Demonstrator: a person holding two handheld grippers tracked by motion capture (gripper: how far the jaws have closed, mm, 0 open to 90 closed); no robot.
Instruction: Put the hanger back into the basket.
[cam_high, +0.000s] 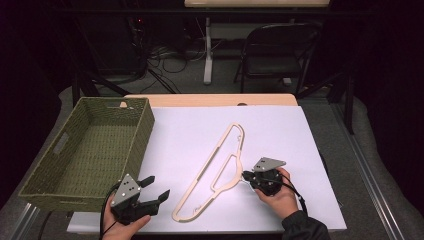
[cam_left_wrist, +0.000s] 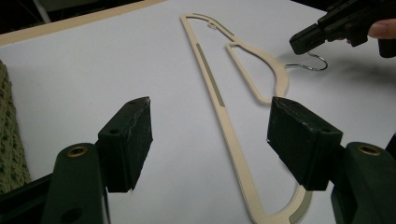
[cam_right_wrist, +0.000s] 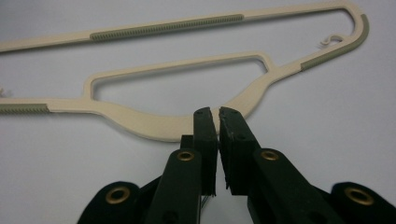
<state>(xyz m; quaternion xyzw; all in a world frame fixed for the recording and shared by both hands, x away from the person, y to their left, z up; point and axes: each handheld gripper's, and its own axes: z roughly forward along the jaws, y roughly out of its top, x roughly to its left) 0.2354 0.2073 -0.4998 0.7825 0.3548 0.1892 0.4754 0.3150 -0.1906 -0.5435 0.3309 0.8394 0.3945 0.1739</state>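
A cream plastic hanger (cam_high: 234, 178) with a metal hook (cam_left_wrist: 314, 68) lies flat on the white sheet (cam_high: 280, 140), running diagonally from centre to front. My right gripper (cam_high: 246, 175) sits at the hanger's neck with its jaws shut just over the hook; in the right gripper view its tips (cam_right_wrist: 218, 112) touch the curved neck (cam_right_wrist: 154, 123). My left gripper (cam_high: 157, 186) is held open at the front left, near the hanger's lower end. Between its wide-apart jaws (cam_left_wrist: 210, 107) the long bar (cam_left_wrist: 219, 100) lies farther off on the sheet.
An empty green woven basket (cam_high: 142, 135) stands on the left side of the table, its wall beside the left gripper (cam_left_wrist: 7, 140). Behind the table stand a dark folding chair (cam_high: 277, 50), a white table leg and floor cables.
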